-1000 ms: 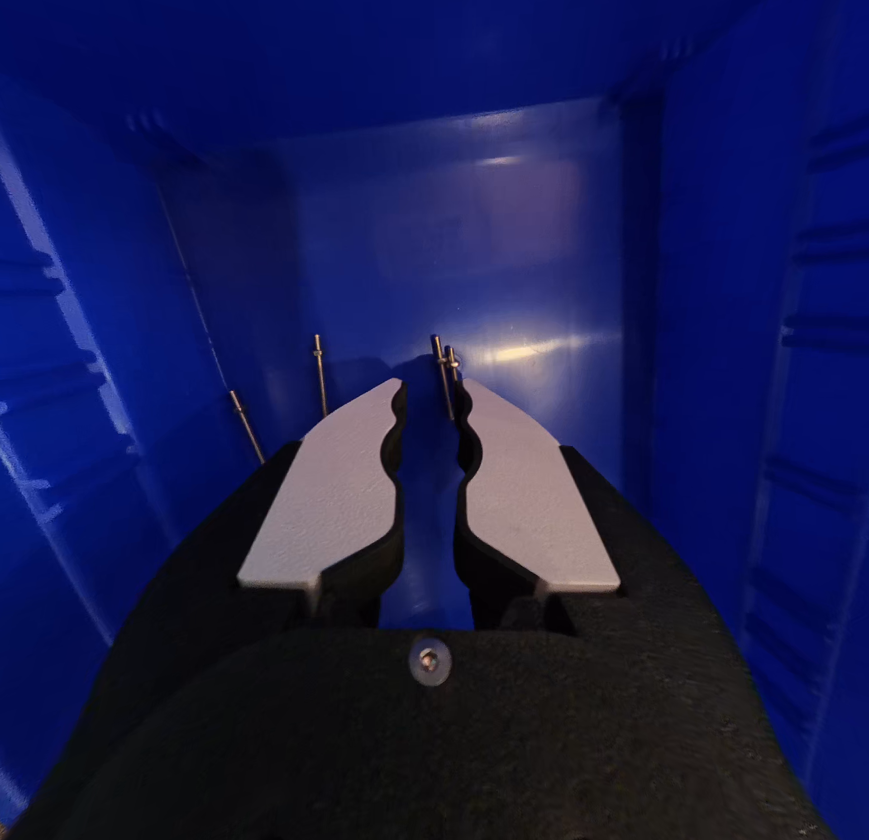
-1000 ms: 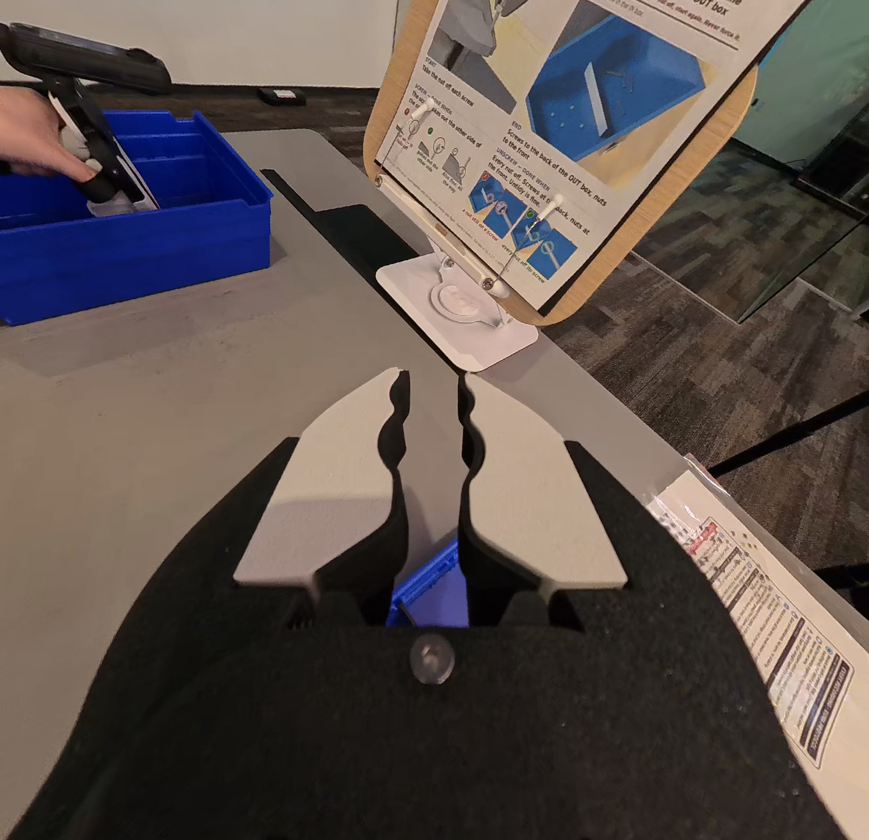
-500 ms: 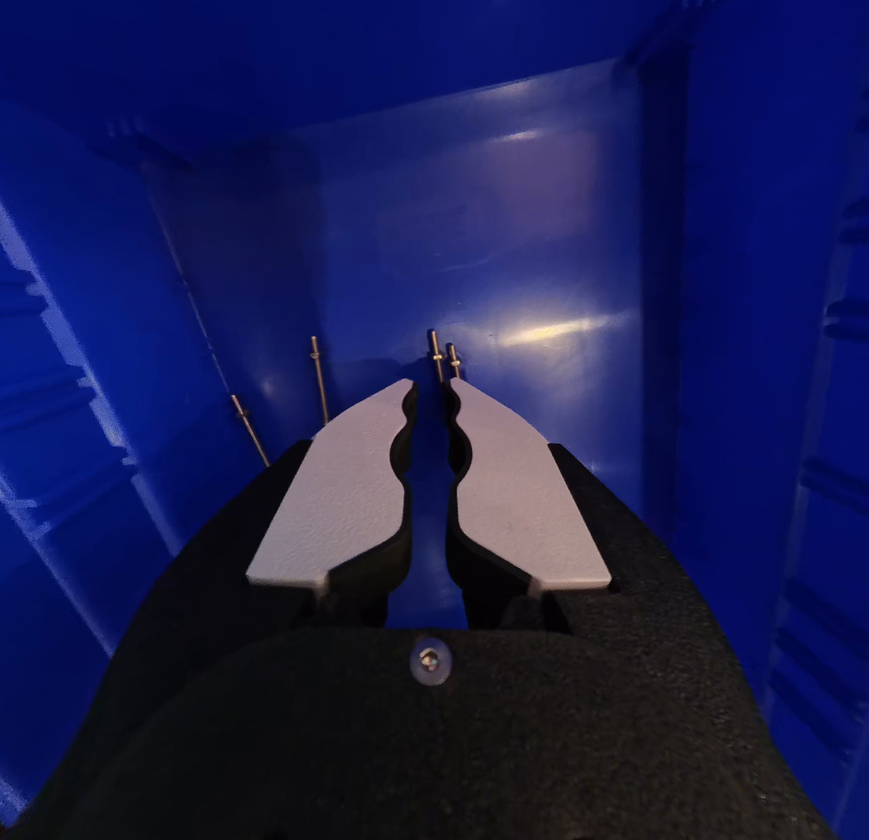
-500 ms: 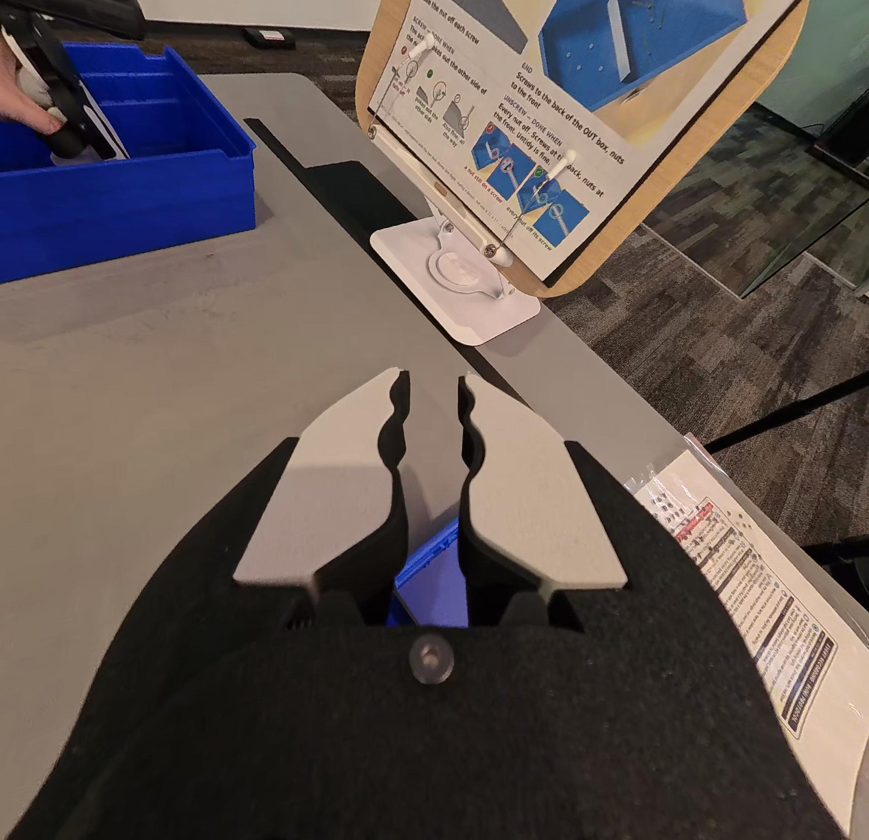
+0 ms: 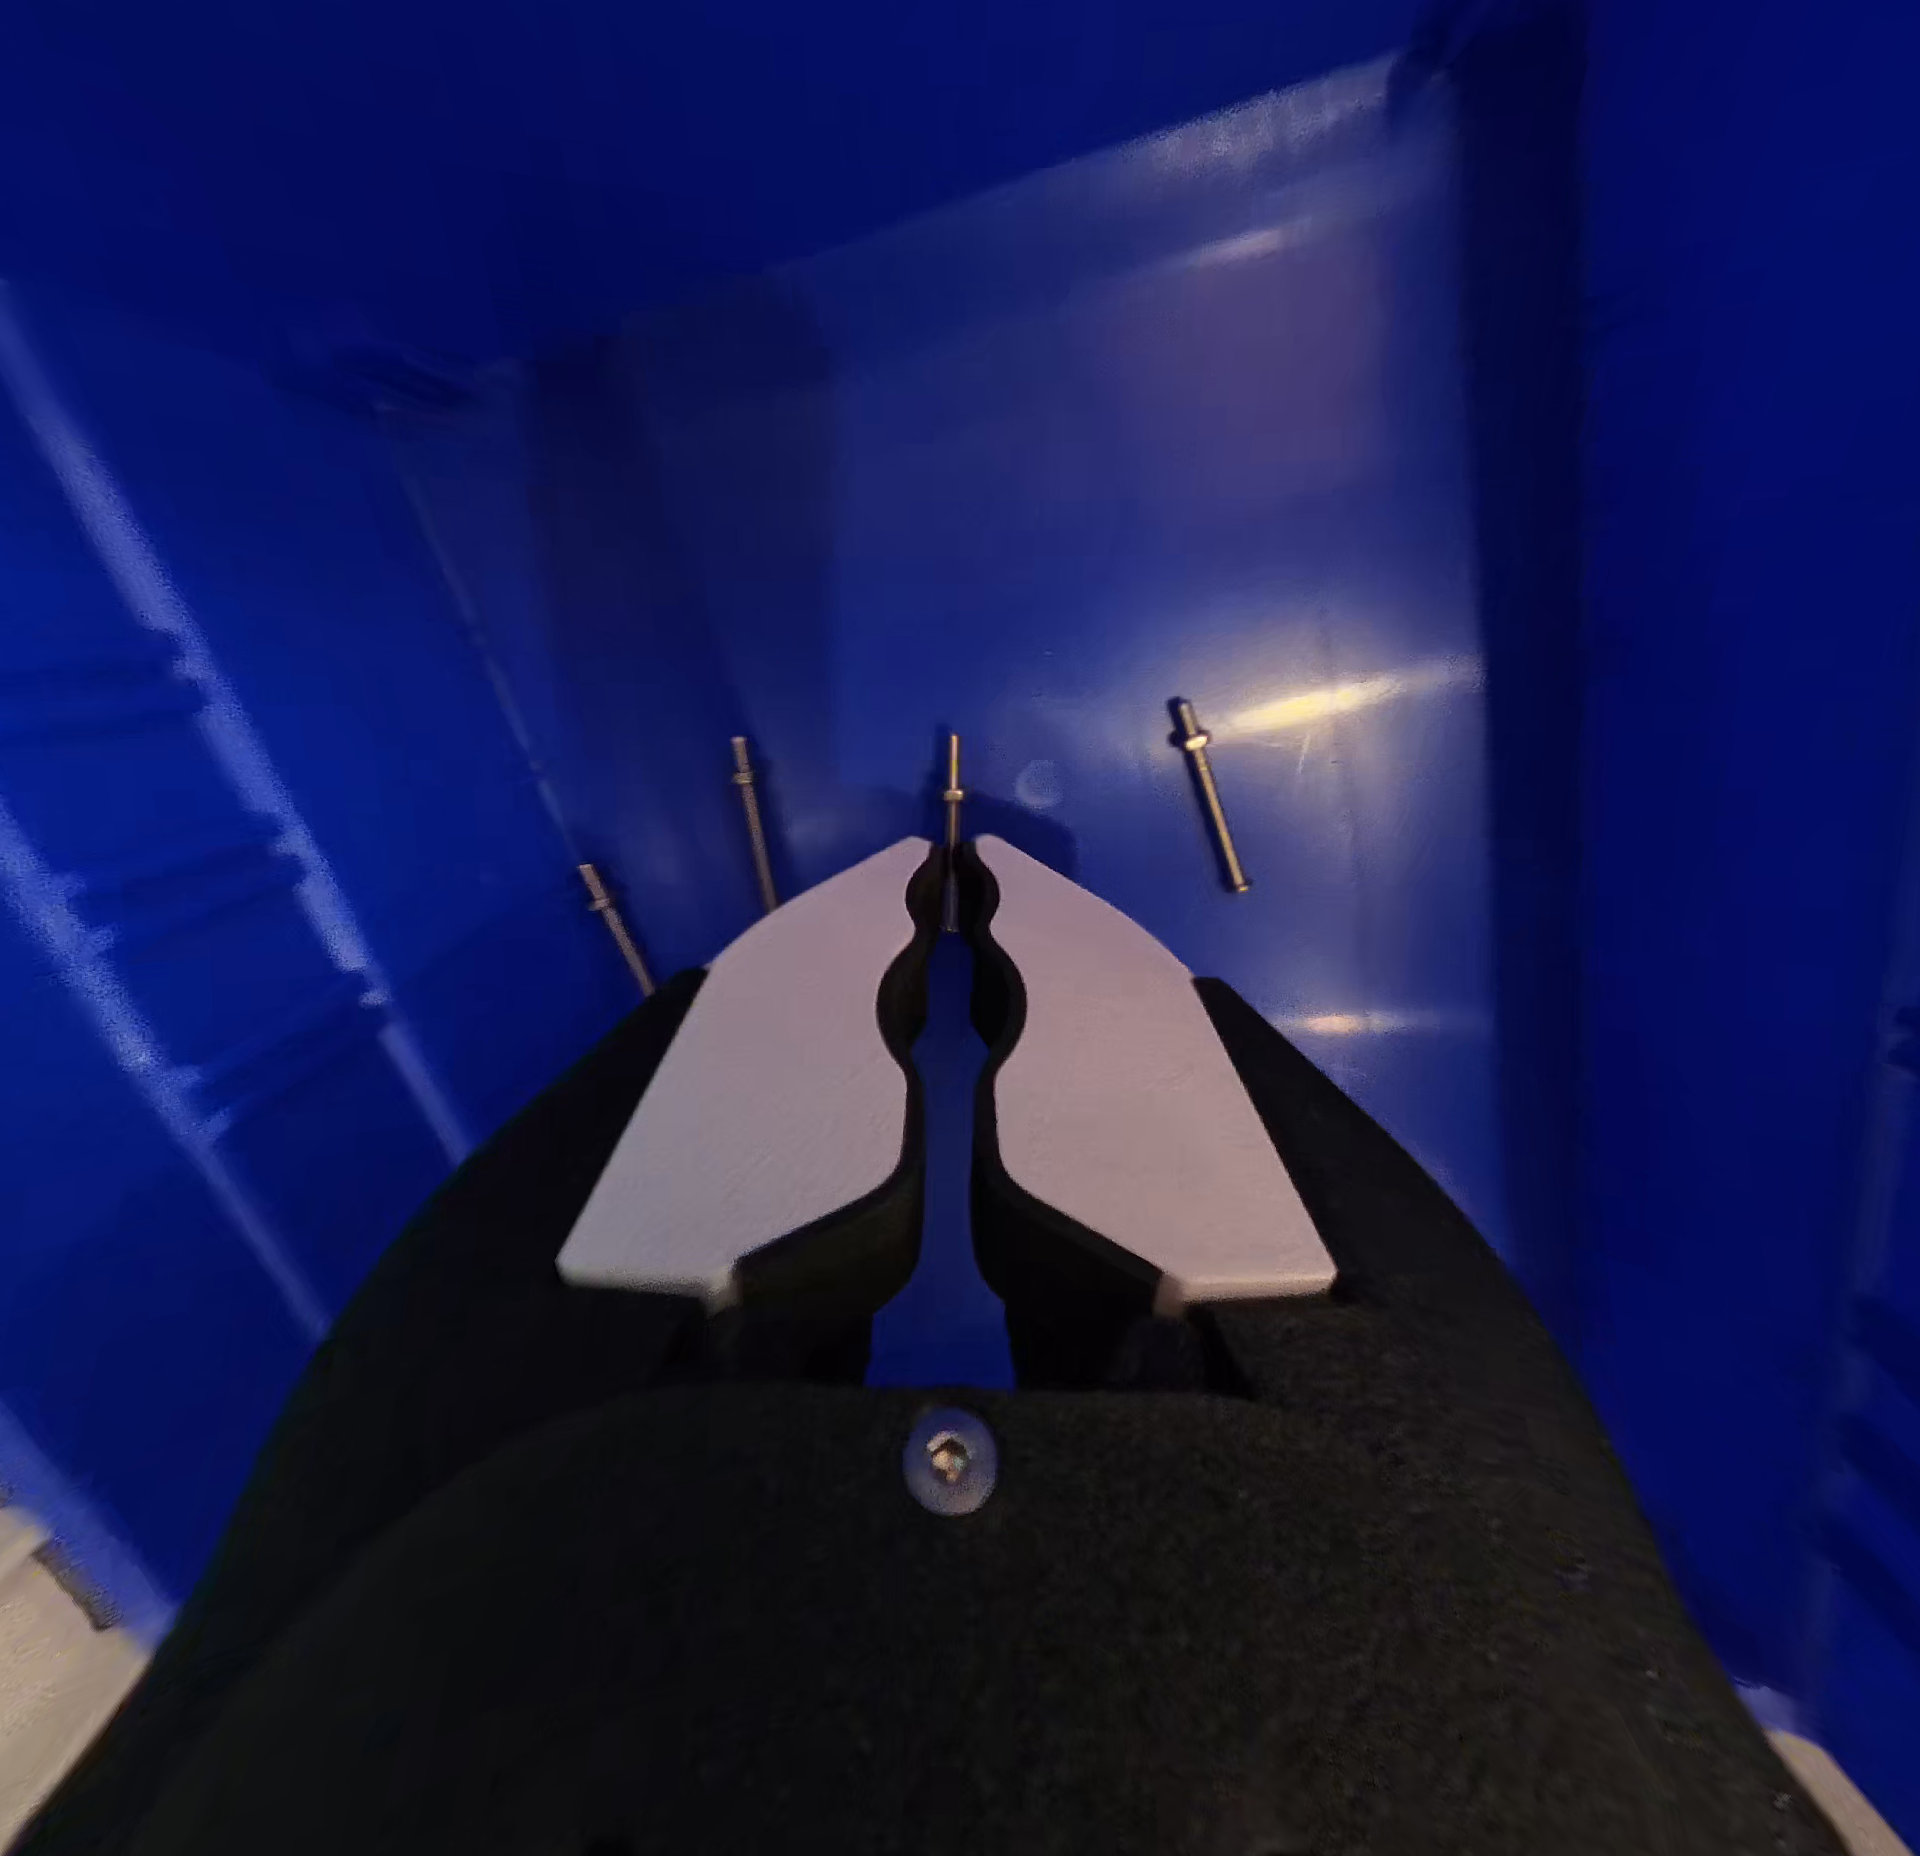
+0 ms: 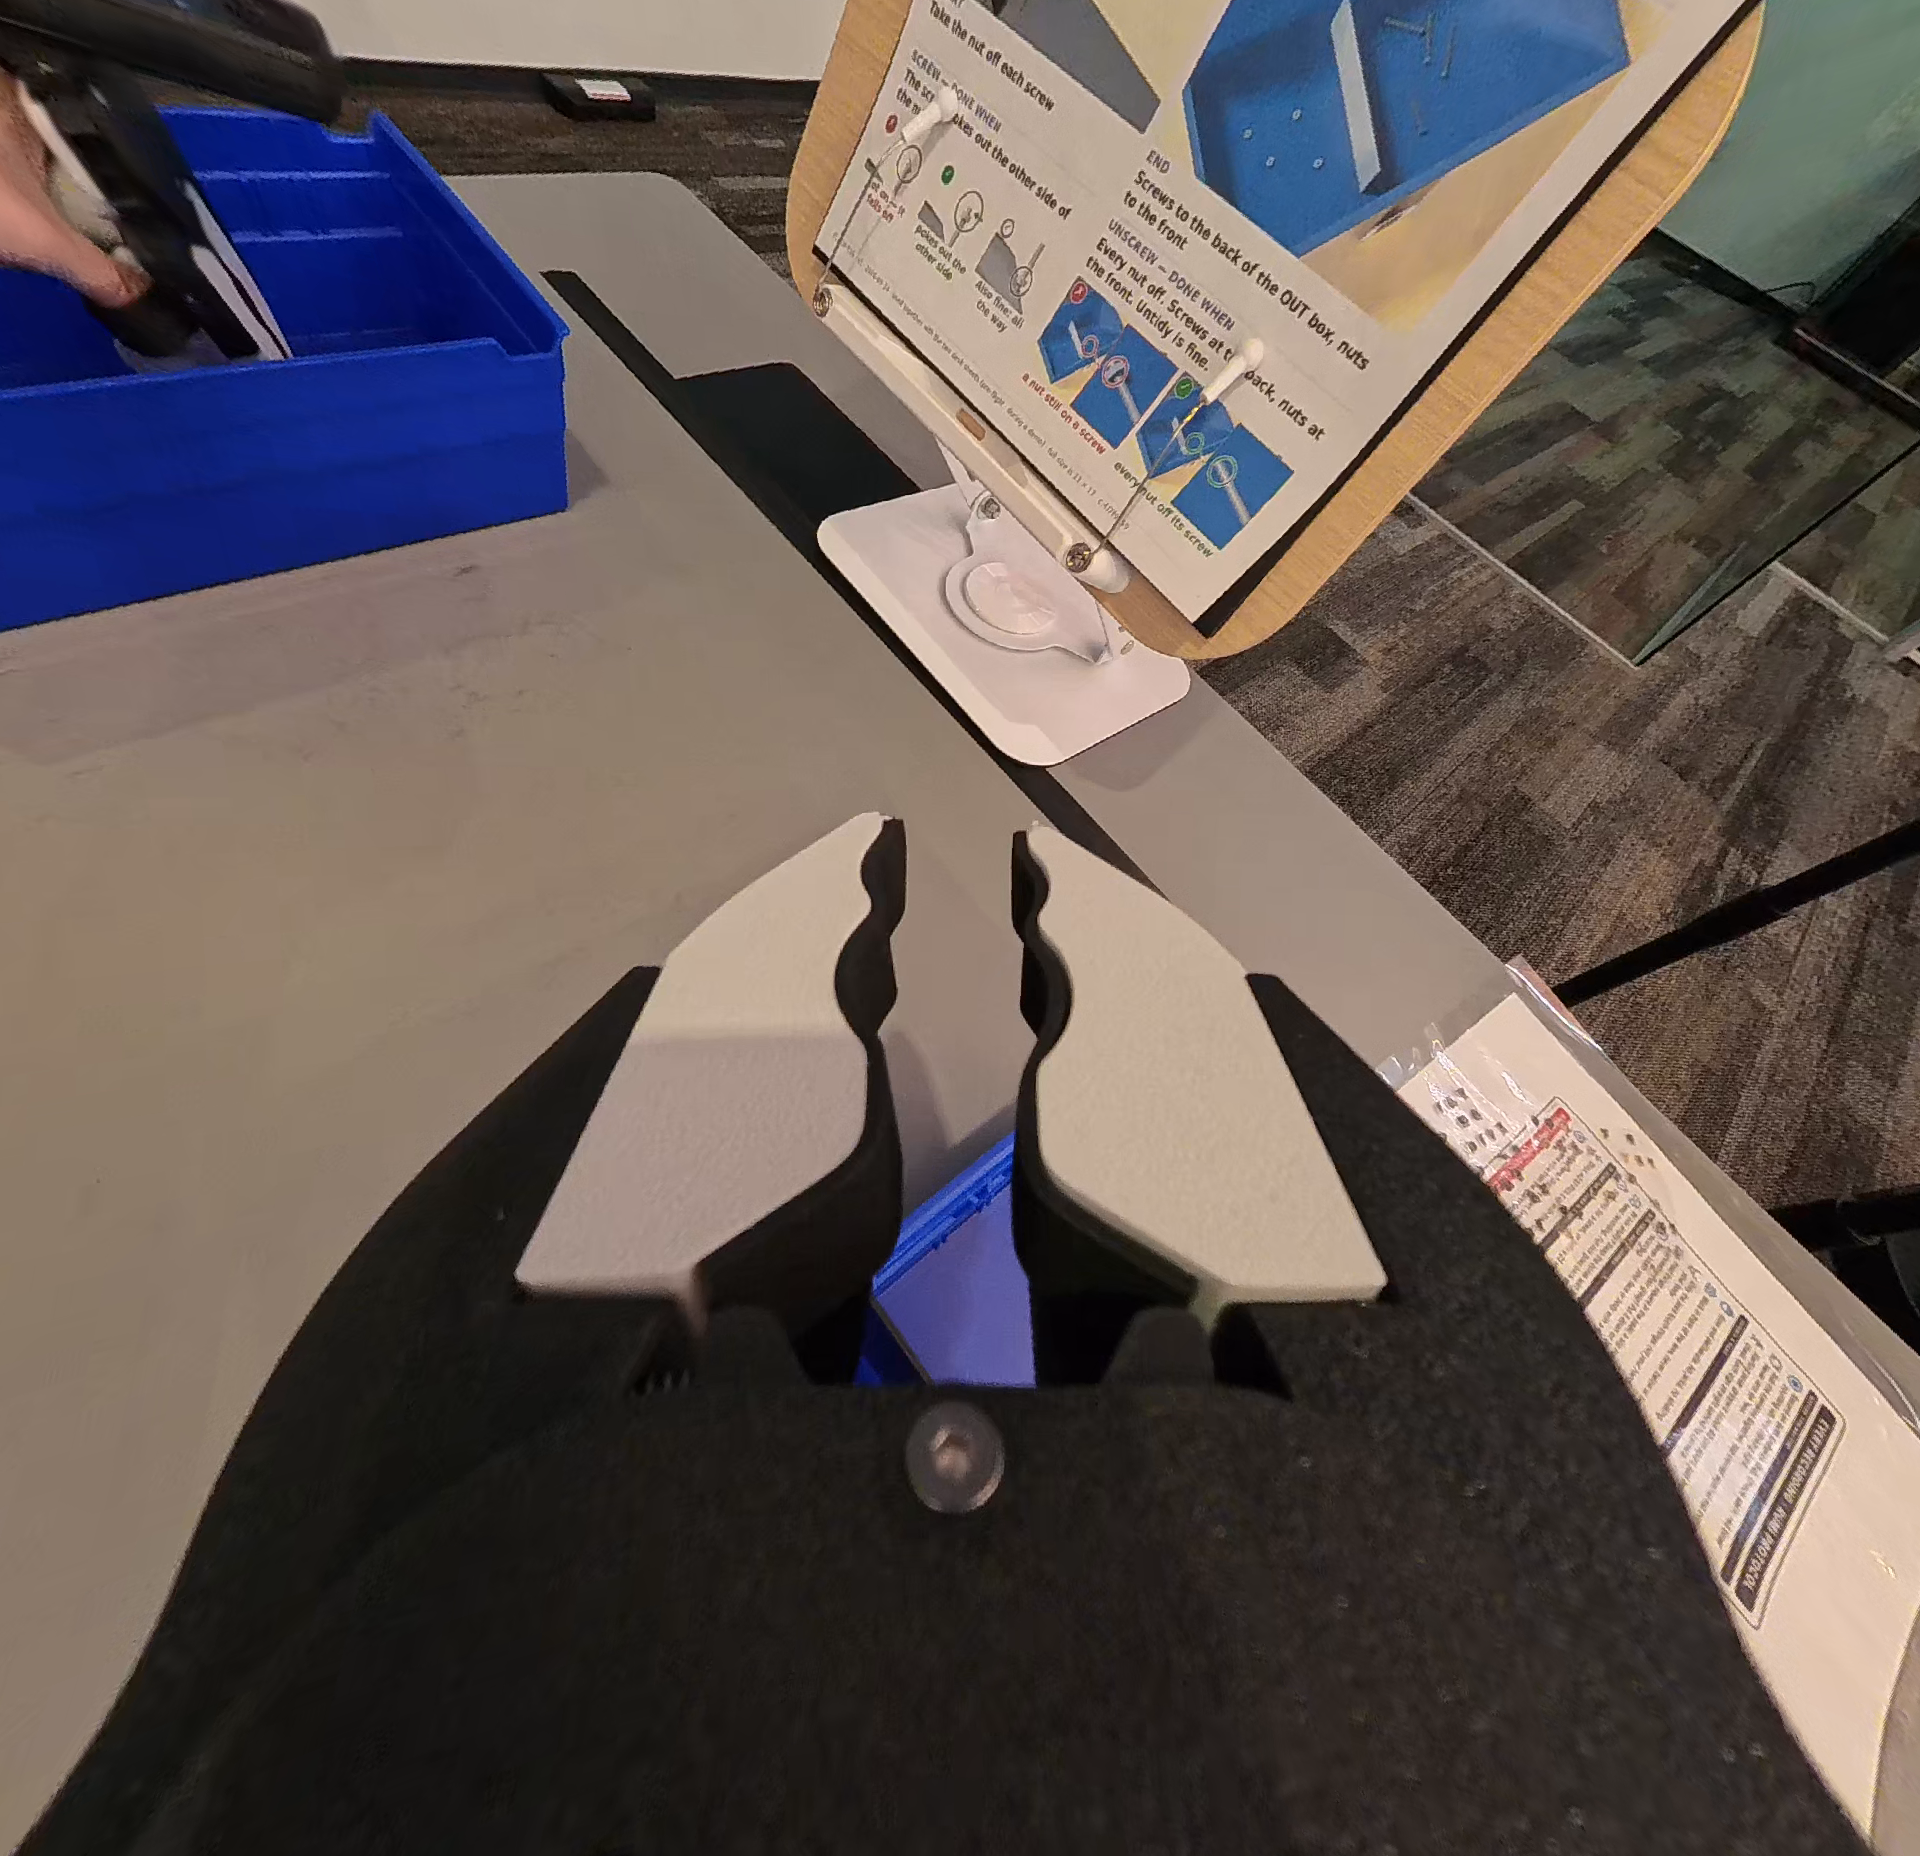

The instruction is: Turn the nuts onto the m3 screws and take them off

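In the left wrist view my left gripper (image 5: 951, 848) is inside a blue bin (image 5: 1195, 456), shut on a thin m3 screw (image 5: 952, 783) that carries a small nut and sticks out past the fingertips. Three more screws with nuts lie on the bin floor: one to the right (image 5: 1208, 796), two to the left (image 5: 752, 819) (image 5: 615, 928). In the right wrist view my right gripper (image 6: 958, 832) hovers open and empty over the grey table (image 6: 364, 819). The left gripper (image 6: 177, 279) also shows far off there, held by a hand in the blue bin (image 6: 312, 435).
An instruction board (image 6: 1247, 196) on a white stand (image 6: 1018, 622) is at the table's right edge. A bagged printed sheet (image 6: 1621, 1287) lies at the right. A second blue bin's corner (image 6: 961, 1276) shows under my right gripper. Carpet floor lies beyond the table. The left gripper's tips are roughly 55 cm from the right gripper's.
My left gripper closed from open onto one screw and shifted left with it, so the neighbouring screw now lies apart to the right. The right gripper drifted slightly, still open.
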`<control>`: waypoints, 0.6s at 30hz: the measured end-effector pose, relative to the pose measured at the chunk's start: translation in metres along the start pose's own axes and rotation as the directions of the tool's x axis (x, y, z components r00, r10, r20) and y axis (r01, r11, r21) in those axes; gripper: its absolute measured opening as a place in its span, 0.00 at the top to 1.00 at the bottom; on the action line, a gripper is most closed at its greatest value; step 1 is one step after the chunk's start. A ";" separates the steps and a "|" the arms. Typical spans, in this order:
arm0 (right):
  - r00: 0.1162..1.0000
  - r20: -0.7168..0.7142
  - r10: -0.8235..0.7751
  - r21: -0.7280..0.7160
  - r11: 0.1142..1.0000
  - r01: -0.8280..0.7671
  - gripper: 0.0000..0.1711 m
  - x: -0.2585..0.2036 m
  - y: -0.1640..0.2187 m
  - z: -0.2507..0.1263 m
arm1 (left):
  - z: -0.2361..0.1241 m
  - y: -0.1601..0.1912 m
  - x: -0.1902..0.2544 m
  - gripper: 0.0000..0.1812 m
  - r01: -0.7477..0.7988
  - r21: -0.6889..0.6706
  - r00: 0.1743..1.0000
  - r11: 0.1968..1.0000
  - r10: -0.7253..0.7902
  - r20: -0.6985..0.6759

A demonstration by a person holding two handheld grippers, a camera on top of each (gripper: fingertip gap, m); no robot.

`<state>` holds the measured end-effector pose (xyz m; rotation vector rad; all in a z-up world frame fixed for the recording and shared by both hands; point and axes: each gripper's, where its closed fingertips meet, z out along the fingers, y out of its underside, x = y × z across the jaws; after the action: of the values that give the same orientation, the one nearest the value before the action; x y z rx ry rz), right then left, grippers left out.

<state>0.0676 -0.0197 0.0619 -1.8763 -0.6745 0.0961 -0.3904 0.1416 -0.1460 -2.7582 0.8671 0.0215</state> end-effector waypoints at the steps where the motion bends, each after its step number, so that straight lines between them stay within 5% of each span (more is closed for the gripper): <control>1: 1.000 0.001 0.001 0.001 1.000 -0.001 0.89 0.000 0.000 0.000 | -0.006 -0.002 -0.003 0.99 -0.005 0.036 1.000 0.999 0.004 0.012; 5: 1.000 0.012 0.000 0.009 1.000 0.000 0.89 -0.002 0.000 0.005 | -0.068 -0.030 0.006 0.99 -0.003 0.314 1.000 0.949 0.010 -0.020; 9: 0.993 0.114 0.019 0.066 0.997 -0.027 0.89 -0.023 -0.013 0.016 | -0.162 -0.059 0.086 0.99 -0.028 0.631 0.956 0.775 0.205 -0.209; 13: 0.931 0.361 0.046 0.222 0.966 -0.133 0.88 -0.076 -0.048 0.022 | -0.228 -0.060 0.191 0.99 -0.020 0.804 0.811 0.594 0.480 -0.334; 18: 0.757 0.651 0.057 0.363 0.852 -0.376 0.88 -0.137 -0.094 0.008 | -0.263 -0.047 0.287 0.99 0.027 0.870 0.558 0.492 0.715 -0.422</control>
<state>-0.0880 -0.0566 0.1083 -1.4075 -0.7700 1.0020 -0.1430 -0.0454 0.0945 -1.5155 1.2544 -1.2421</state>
